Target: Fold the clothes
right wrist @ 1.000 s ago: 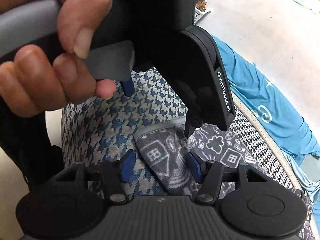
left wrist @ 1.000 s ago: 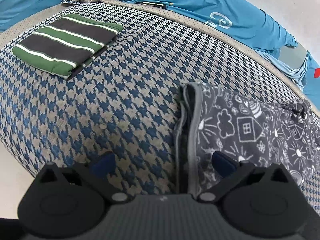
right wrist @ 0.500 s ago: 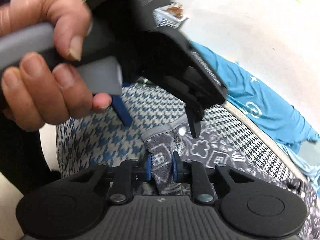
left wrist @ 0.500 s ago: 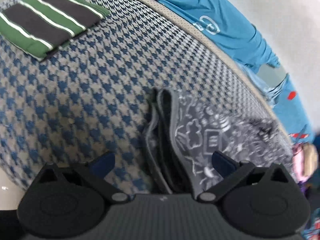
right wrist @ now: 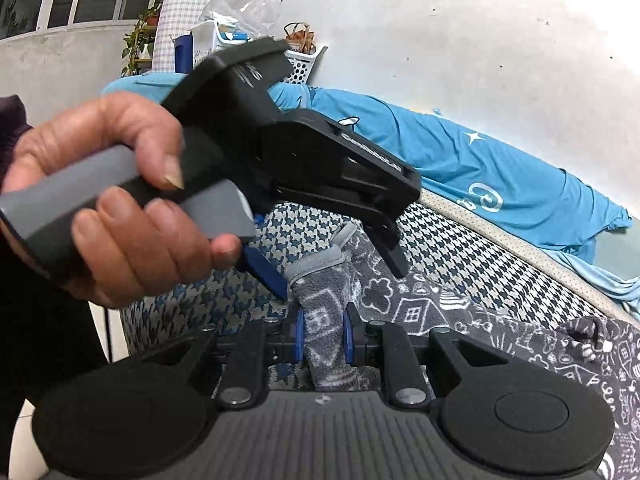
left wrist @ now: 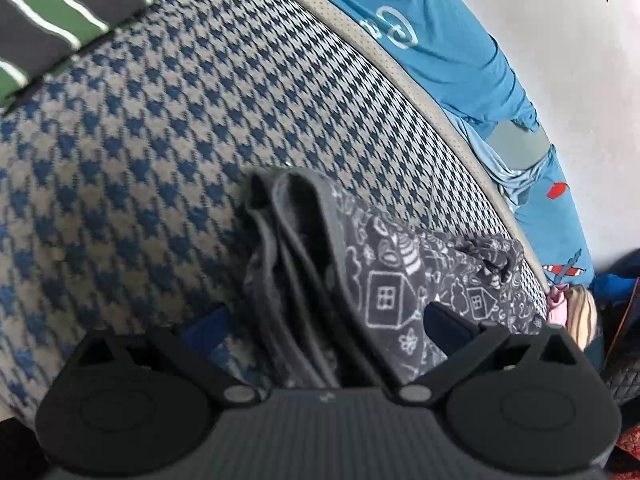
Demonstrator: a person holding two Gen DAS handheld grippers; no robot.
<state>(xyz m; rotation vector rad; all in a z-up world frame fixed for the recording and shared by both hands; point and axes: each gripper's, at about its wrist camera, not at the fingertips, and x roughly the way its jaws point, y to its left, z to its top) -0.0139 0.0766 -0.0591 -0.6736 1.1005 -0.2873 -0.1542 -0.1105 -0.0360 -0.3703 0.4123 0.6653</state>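
The right tool [right wrist: 322,338] is clamped on the bunched corner of the grey fleece garment printed with white houses [right wrist: 460,312], which lies on the blue houndstooth cushion [left wrist: 168,152]. The left tool [left wrist: 324,320] stands apart astride its stacked hems. Best close it on every layer before lifting. Since the earlier frame, the right pads have shut on cloth; the left jaws have just narrowed slightly.

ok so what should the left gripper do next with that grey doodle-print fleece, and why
Probably close the left gripper on the bunched edge between its fingers. The right gripper is already shut on the end of the grey doodle-print fleece garment, while the left one, jaws just starting to narrow, straddles the folds without pressing them. Both ends need holding before folding across the houndstooth cushion.
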